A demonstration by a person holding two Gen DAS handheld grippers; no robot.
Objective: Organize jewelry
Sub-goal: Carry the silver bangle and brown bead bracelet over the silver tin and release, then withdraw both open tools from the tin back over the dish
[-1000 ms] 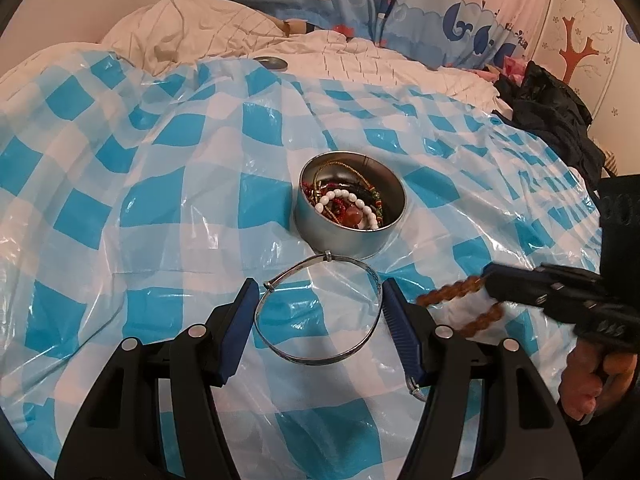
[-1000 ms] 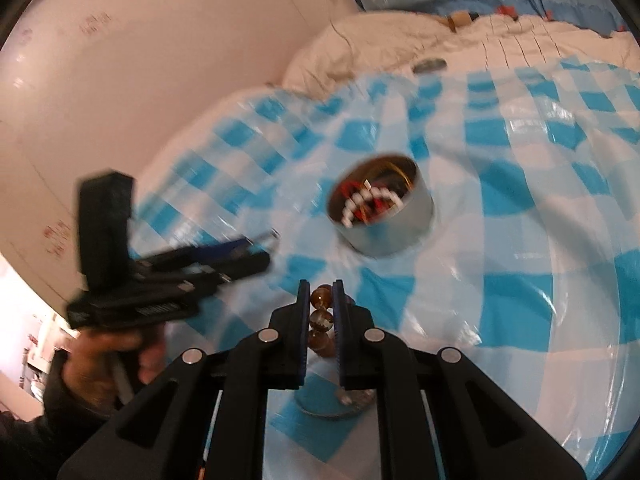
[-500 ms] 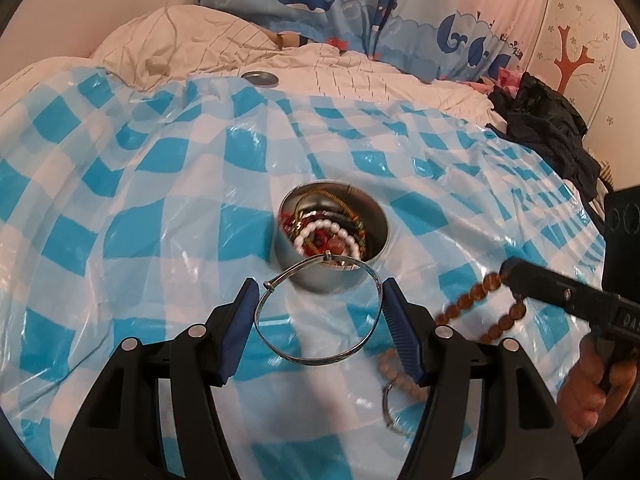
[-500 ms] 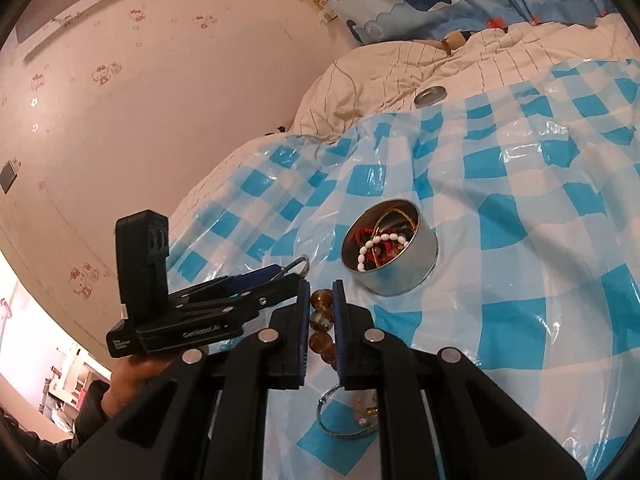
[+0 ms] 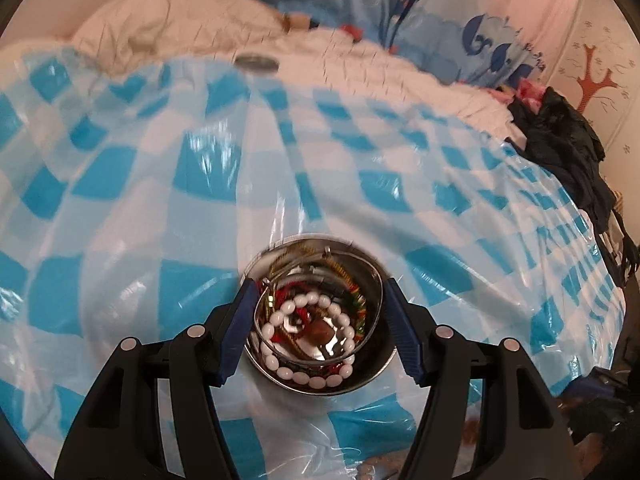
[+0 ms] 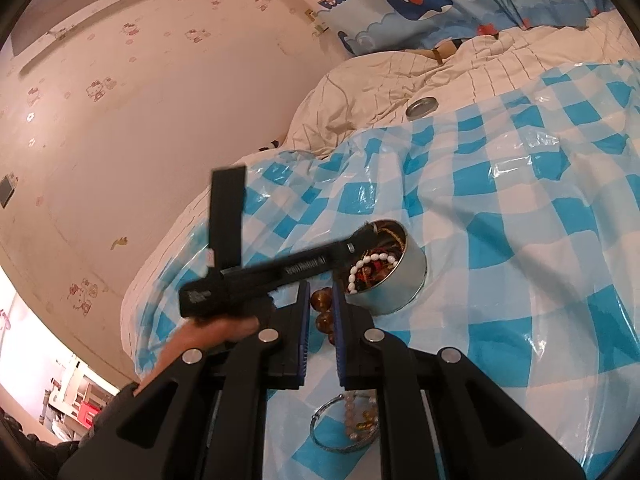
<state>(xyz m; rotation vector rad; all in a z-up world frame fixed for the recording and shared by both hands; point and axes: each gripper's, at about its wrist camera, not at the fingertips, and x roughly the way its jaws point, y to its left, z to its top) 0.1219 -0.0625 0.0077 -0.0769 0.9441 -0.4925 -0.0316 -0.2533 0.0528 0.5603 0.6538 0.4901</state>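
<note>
1. Left wrist view shows the step in hand: the left gripper (image 5: pixel 318 324) carries a thin metal bangle (image 5: pixel 320 280) over the tin (image 5: pixel 376 364), which sits on the checked sheet (image 5: pixel 120 208) and already holds a white bead bracelet (image 5: pixel 308 336) among red and gold strands.
2. The bangle spans the gap between the blue pads (image 5: pixel 236 328), so the jaws stand wide but pinch it across its width; it hangs right above the tin's mouth.
3. The frame is smeared, so whether the bangle's far edge touches the rim is hard to say; it looks just clear.
4. Next move, as I judge it: centre the ring over the opening, lower a little, then spread the jaws so it drops flat inside rather than catching on the rim.
5. Right wrist view shows the right gripper (image 6: pixel 320 316) pressed nearly together on an amber bead string (image 6: pixel 323 310), held up just beside the tin (image 6: pixel 396 284).
6. Below it, another ring (image 6: pixel 332 428) and loose beads (image 6: pixel 360 420) lie on the sheet, not yet stowed.
7. The amber string probably goes in after the bangle, once the left gripper clears the mouth.
</note>
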